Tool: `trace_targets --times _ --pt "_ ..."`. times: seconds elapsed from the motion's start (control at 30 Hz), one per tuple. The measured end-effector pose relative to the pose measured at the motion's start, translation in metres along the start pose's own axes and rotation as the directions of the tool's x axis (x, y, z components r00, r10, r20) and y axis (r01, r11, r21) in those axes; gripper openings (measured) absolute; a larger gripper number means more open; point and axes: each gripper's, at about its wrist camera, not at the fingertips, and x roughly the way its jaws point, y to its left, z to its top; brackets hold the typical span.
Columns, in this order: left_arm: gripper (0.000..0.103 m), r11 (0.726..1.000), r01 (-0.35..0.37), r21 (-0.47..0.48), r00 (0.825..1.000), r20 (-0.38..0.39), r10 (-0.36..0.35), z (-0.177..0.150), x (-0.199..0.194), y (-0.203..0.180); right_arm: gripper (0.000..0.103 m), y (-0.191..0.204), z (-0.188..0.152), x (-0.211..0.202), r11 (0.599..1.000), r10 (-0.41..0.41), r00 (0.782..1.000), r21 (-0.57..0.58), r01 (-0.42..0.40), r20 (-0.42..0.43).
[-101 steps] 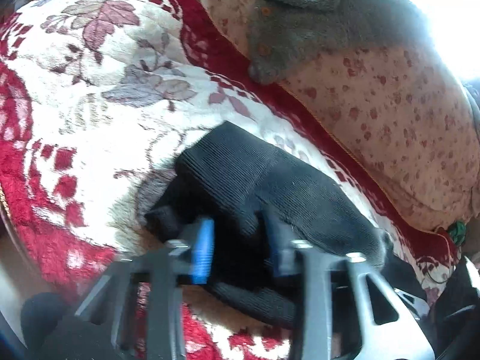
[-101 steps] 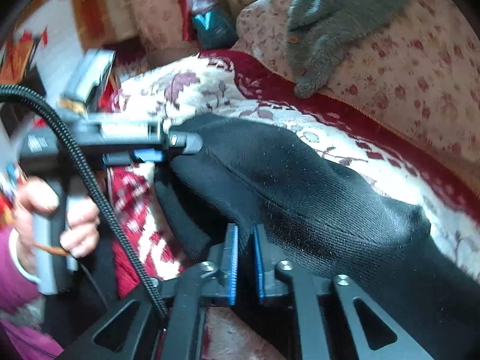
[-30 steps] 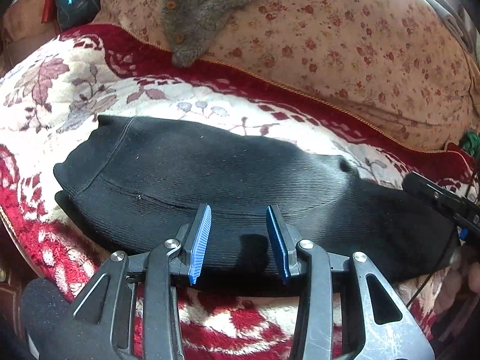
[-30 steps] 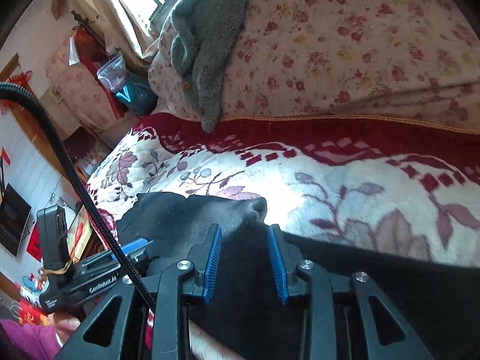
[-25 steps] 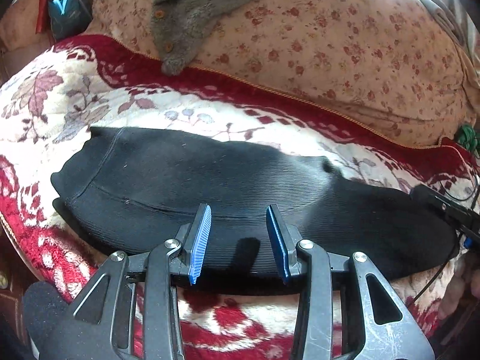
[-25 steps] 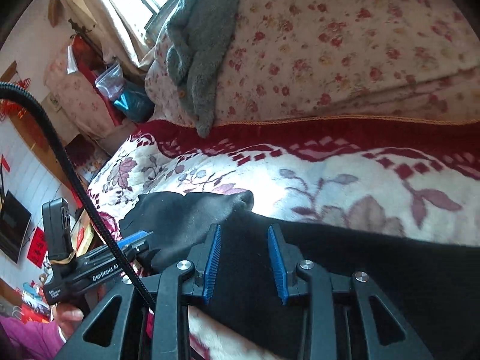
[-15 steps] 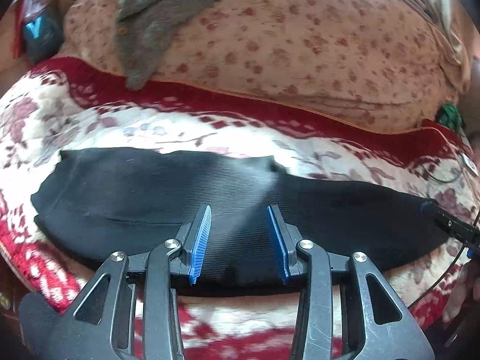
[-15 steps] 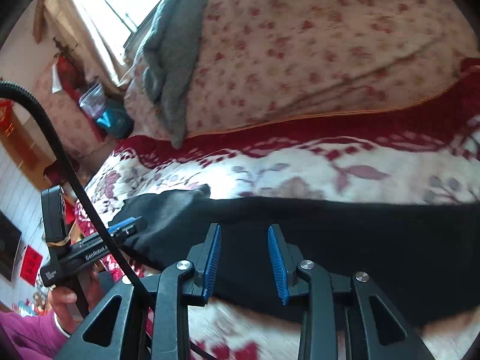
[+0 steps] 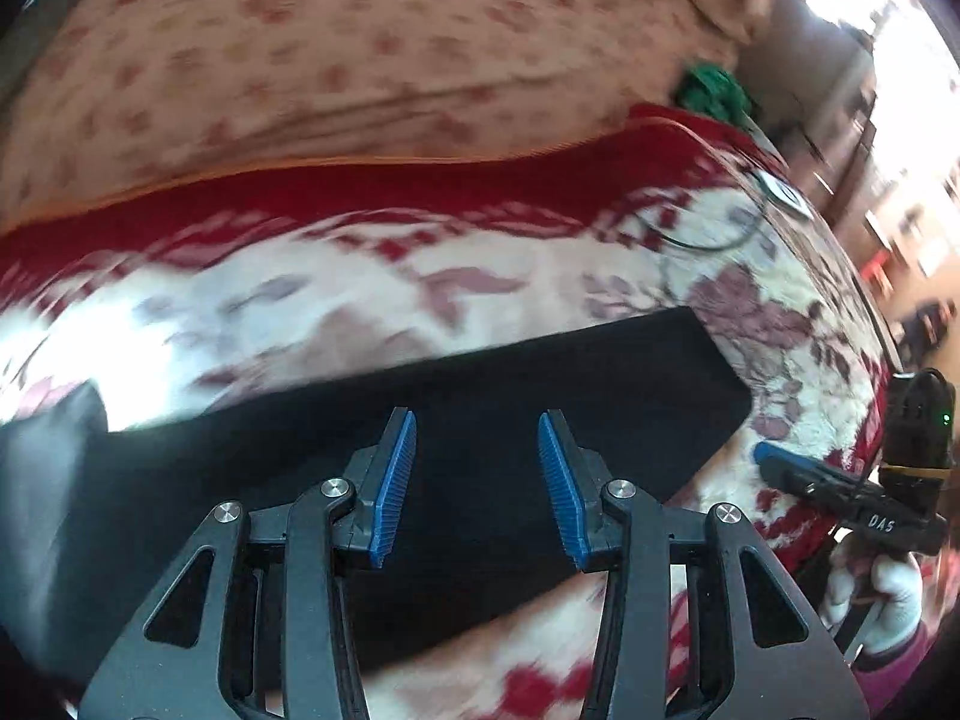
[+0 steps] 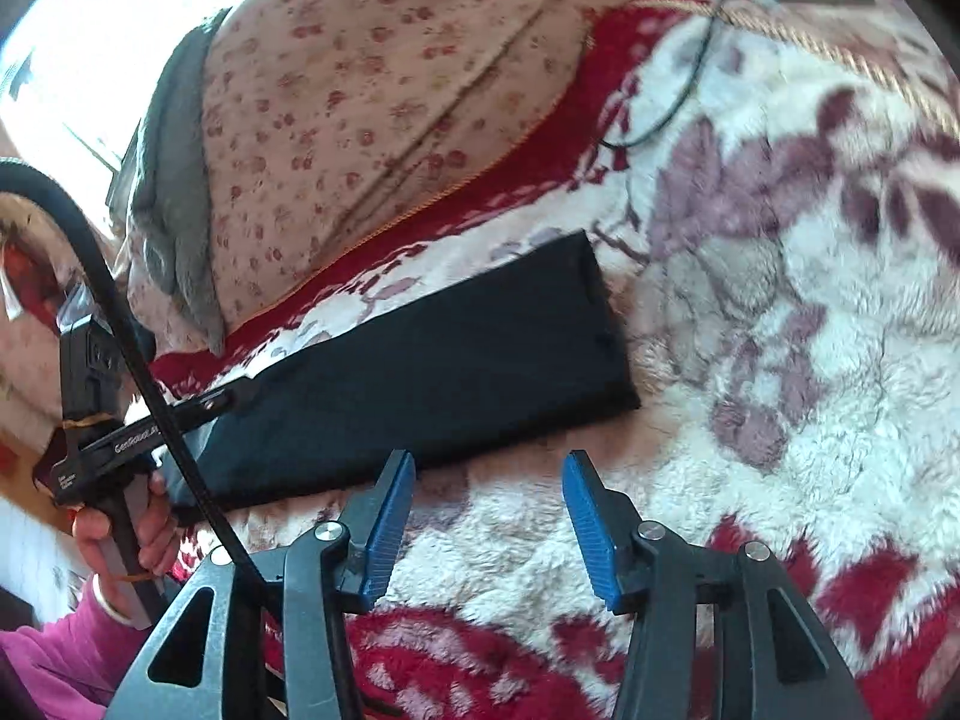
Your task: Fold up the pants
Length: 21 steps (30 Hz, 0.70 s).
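The black pants (image 9: 480, 396) lie flat as a long strip on the red and white floral blanket (image 9: 360, 294), legs stacked. In the right wrist view the pants (image 10: 456, 360) end at a squared hem near the middle. My left gripper (image 9: 477, 468) is open and empty, hovering over the leg part. My right gripper (image 10: 487, 501) is open and empty, over the blanket (image 10: 780, 360) just in front of the pants' near edge, close to the hem. Each gripper shows in the other's view: the right one (image 9: 840, 492) and the left one (image 10: 144, 432).
A floral quilt (image 10: 384, 96) is piled behind the pants, with a grey garment (image 10: 180, 192) draped on it. A thin black cable (image 10: 678, 102) and a white device (image 9: 786, 195) lie on the blanket's far right. A green item (image 9: 711, 90) sits behind.
Both grippers let go of the pants and opened. Both views have swept right along the laid-out pants toward the hem; the right gripper has opened wider.
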Motion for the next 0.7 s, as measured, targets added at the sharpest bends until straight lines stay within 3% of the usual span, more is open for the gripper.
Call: trace_targets --times 0.07,0.17,0.27,0.43,0.6,0.7 --pt "0.042 0.998 0.047 0.032 0.998 -0.031 -0.046 0.013 0.015 -0.013 0.050 -0.005 0.003 0.006 0.999 0.036 0.999 0.020 -0.036 0.000" --pt "0.057 0.985 0.154 0.083 0.985 -0.088 -0.147 0.034 0.038 -0.032 0.054 -0.008 0.009 0.019 0.997 0.072 0.997 0.042 -0.071 -0.019" --pt "0.058 0.966 0.218 0.137 0.970 -0.138 -0.199 0.047 0.054 -0.047 0.054 -0.012 0.011 0.029 0.996 0.076 0.997 0.054 -0.074 -0.034" --pt "0.059 0.951 0.232 0.203 0.960 -0.204 -0.191 0.066 0.092 -0.071 0.058 -0.016 0.014 0.037 0.993 0.104 0.994 0.055 -0.102 -0.037" --pt "0.059 0.938 0.256 0.234 0.937 -0.299 -0.181 0.071 0.135 -0.089 0.059 -0.018 0.016 0.041 0.989 0.139 0.990 0.062 -0.137 -0.029" --pt "0.062 0.926 0.258 0.274 0.935 -0.313 -0.168 0.073 0.147 -0.099 0.059 -0.023 0.017 0.042 0.983 0.167 0.986 0.085 -0.165 -0.016"
